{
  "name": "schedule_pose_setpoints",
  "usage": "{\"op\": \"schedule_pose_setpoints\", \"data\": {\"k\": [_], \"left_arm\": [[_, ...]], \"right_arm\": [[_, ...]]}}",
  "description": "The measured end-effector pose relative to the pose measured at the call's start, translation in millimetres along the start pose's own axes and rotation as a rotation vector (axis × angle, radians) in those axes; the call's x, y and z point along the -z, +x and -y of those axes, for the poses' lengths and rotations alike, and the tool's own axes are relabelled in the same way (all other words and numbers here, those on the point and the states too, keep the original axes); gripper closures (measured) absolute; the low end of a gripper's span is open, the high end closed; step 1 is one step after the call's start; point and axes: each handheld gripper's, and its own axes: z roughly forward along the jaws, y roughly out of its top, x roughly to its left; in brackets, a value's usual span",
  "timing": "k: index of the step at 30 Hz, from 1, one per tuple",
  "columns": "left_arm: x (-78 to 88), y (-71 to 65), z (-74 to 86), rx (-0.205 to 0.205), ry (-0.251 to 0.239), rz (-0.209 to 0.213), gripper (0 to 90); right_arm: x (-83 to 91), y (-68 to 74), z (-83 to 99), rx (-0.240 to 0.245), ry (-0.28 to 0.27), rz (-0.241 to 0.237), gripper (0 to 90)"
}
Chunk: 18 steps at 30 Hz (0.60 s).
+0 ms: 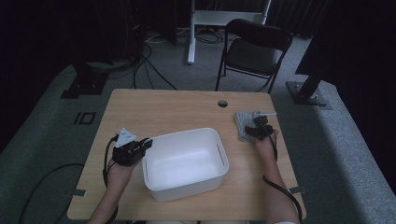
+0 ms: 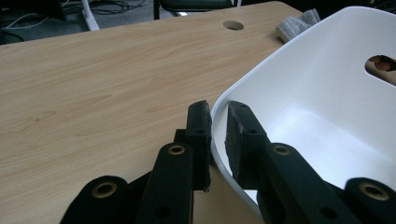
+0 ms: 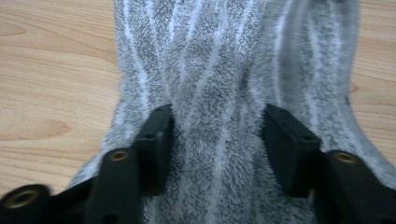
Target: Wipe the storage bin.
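Jaws straddle grey towel [image 3: 219,116]; left gripper [image 2: 218,135] clamps bin [image 2: 327,93] rim.

The grey towel [image 3: 224,93] runs past the right gripper view's top and bottom edges, slightly blurred. The white bin [image 2: 327,107] is cut off at the left gripper view's right edge.

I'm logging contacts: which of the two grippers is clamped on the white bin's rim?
The left gripper: its jaws pinch the white bin's left rim. The right gripper instead straddles the grey towel, jaws open.
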Motion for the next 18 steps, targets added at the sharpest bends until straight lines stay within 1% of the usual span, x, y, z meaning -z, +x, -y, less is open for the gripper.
{"op": "schedule_pose_setpoints", "data": {"k": [2,5,8,10,13,16,17,18], "left_arm": [[0.0,-0.1,0.0,0.000,0.000,-0.001,79.6],[0.0,-0.1,0.0,0.000,0.000,-0.001,79.6],[-0.1,-0.2,0.0,0.000,-0.001,-0.001,79.6],[-0.2,-0.1,-0.1,0.000,0.000,-0.001,79.6],[-0.5,0.0,-0.4,-0.001,0.001,0.000,79.6],[-0.6,0.0,-0.6,-0.002,0.002,0.000,79.6],[-0.6,0.0,-0.6,-0.002,0.001,-0.001,79.6],[-0.6,-0.1,-0.5,-0.002,0.001,-0.001,79.6]], "right_arm": [[0.9,0.6,-0.2,-0.003,0.003,-0.011,55.9],[2.5,0.1,0.7,-0.016,0.002,-0.027,63.9],[3.7,-2.0,0.6,-0.026,0.003,-0.044,69.3],[5.2,-2.5,-0.7,-0.044,0.012,-0.056,71.8],[9.0,-1.3,-1.3,-0.052,0.015,-0.057,73.8],[13.5,-0.4,-0.6,-0.052,0.015,-0.071,74.8],[15.0,-0.3,-0.2,-0.046,0.015,-0.079,74.9],[17.0,0.4,0.2,-0.039,0.013,-0.077,74.9]]}}
